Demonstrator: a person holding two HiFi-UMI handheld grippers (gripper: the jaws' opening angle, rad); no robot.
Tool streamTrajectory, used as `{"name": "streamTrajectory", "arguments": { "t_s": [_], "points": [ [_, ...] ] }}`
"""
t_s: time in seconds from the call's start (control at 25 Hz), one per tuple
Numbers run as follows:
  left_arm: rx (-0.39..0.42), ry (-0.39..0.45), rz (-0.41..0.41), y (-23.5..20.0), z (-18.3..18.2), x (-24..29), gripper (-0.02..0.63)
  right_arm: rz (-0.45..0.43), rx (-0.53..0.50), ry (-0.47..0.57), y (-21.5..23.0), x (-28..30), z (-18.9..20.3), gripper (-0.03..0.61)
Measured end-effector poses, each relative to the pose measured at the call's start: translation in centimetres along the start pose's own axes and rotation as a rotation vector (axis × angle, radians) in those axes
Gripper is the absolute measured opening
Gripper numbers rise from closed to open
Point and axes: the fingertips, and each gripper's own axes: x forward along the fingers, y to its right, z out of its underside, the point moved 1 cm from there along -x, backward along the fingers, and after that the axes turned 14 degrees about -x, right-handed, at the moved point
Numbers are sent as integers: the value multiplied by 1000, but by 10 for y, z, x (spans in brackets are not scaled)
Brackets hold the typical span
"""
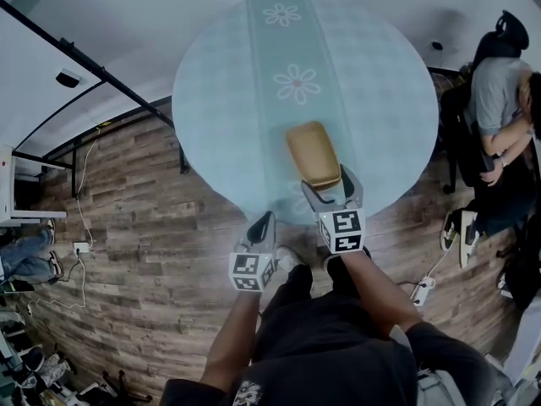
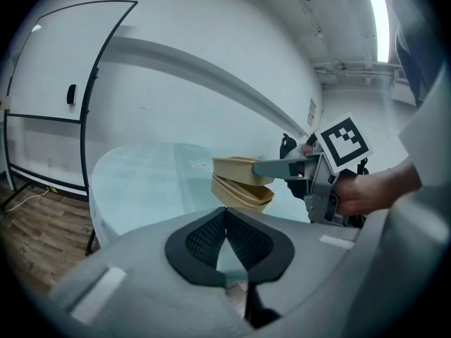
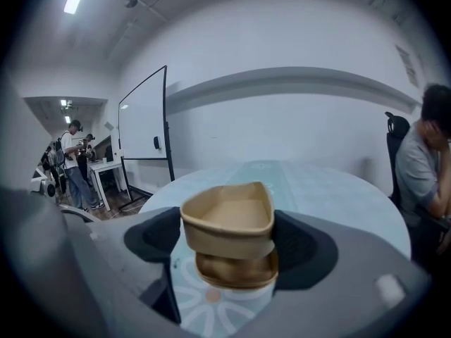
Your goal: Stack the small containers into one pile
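Two nested tan containers, top one empty, pinched in R tongs above worktop; L tongs shut, holding nothing.

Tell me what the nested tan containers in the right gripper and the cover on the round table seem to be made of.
Tan containers: probably thin moulded pulp or matte plastic. The surface is dull with no glare and the walls look thin, but which of the two it is stays unclear.
Tablecloth: likely vinyl or thin fabric. It lies smooth, pale blue, with a printed flower stripe.
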Motion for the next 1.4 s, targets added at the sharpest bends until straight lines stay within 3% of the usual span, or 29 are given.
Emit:
{"name": "streamTrajectory", "arguments": {
  "t_s": [0.08,0.4,0.72,0.88,1.04,1.4],
  "points": [
    [4,-8,5,4,3,3,5,3,3,0,4,0,3,383],
    [8,-6,1,14,4,13,5,-66,-7,-42,4,3,31,388],
    [0,-14,-10,16,11,15,5,-178,-117,-152,3,4,58,393],
    [-7,-17,-19,20,13,13,5,-221,-103,-217,6,0,73,397],
    [-1,2,-22,20,11,11,5,-213,-58,-166,9,-10,64,397],
    [-7,22,-30,23,5,0,5,-129,-94,-48,0,-18,27,393]
  ]
}}
